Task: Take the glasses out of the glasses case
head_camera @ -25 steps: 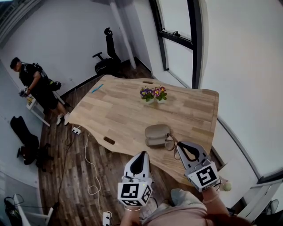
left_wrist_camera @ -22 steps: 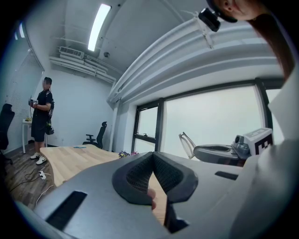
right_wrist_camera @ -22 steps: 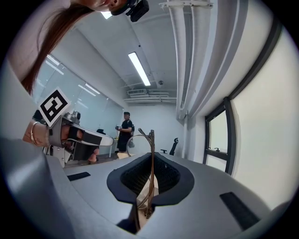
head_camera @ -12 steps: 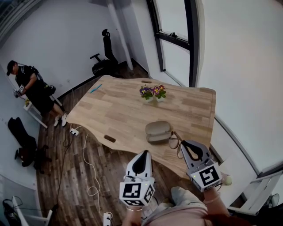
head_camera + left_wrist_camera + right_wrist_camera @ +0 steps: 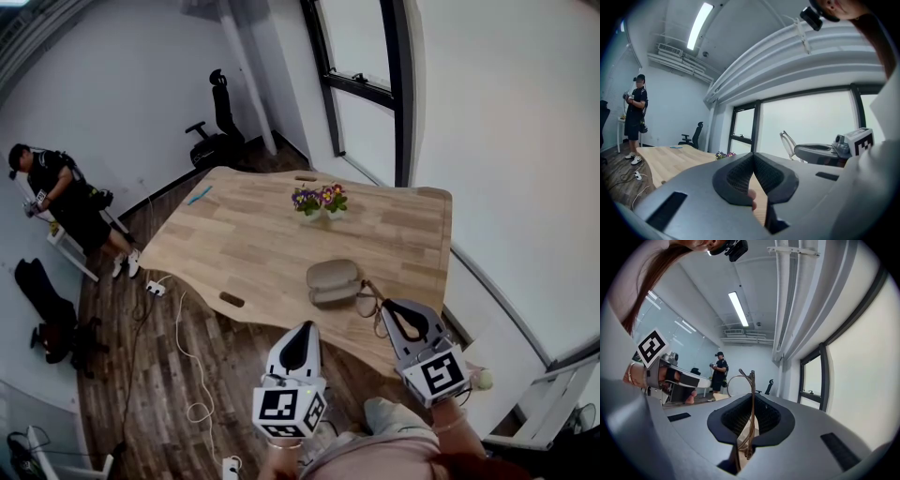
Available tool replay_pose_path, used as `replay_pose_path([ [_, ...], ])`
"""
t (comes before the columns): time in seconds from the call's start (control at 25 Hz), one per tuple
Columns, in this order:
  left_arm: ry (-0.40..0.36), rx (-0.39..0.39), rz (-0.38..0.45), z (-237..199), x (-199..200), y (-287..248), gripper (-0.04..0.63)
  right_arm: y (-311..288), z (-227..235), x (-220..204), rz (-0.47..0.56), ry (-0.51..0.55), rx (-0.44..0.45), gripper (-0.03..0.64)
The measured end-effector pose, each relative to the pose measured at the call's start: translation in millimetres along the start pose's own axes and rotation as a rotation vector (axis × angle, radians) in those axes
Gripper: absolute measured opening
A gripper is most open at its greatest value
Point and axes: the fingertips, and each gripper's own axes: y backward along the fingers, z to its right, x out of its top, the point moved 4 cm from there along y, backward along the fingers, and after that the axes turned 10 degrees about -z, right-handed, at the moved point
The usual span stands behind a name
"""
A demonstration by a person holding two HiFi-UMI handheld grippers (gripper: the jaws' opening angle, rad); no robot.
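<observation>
Head view, read left to right with the light wooden table (image 5: 253, 244) as the reference.

- A person in dark clothes (image 5: 58, 192) is seen standing on the floor well off the table's far left corner.
- A small blue object (image 5: 200, 195) is noted on the table's far left part; what it is cannot be made out.
- A black office chair (image 5: 219, 120) is placed by the wall beyond the table's far end.
- A small pot of purple and yellow flowers (image 5: 319, 200) is set upright at the far middle of the table top.
- The left gripper (image 5: 301, 334) is held at the table's near edge. In the left gripper view its jaws are pressed together at the tips, and nothing is gripped between them.
- The beige oval glasses case (image 5: 334, 281) is laid flat on the table top, near the near edge.
- The thin-rimmed metal glasses (image 5: 367, 302) are found outside the case, just beside its right end, over the table's near right part. Contact with the table top cannot be judged.
- The right gripper (image 5: 387, 313) is positioned over the table's near right corner. In the right gripper view its jaws are closed on the glasses frame, which is held edge-on between the pads, with one round rim showing to the left.
</observation>
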Motion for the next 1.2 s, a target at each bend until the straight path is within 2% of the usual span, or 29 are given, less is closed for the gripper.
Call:
replay_pose_path([
  [1.2, -0.014, -0.006, -0.037, 2, -2, -25, 0.0, -11, 24, -14, -0.02, -0.02, -0.001, 0.014],
])
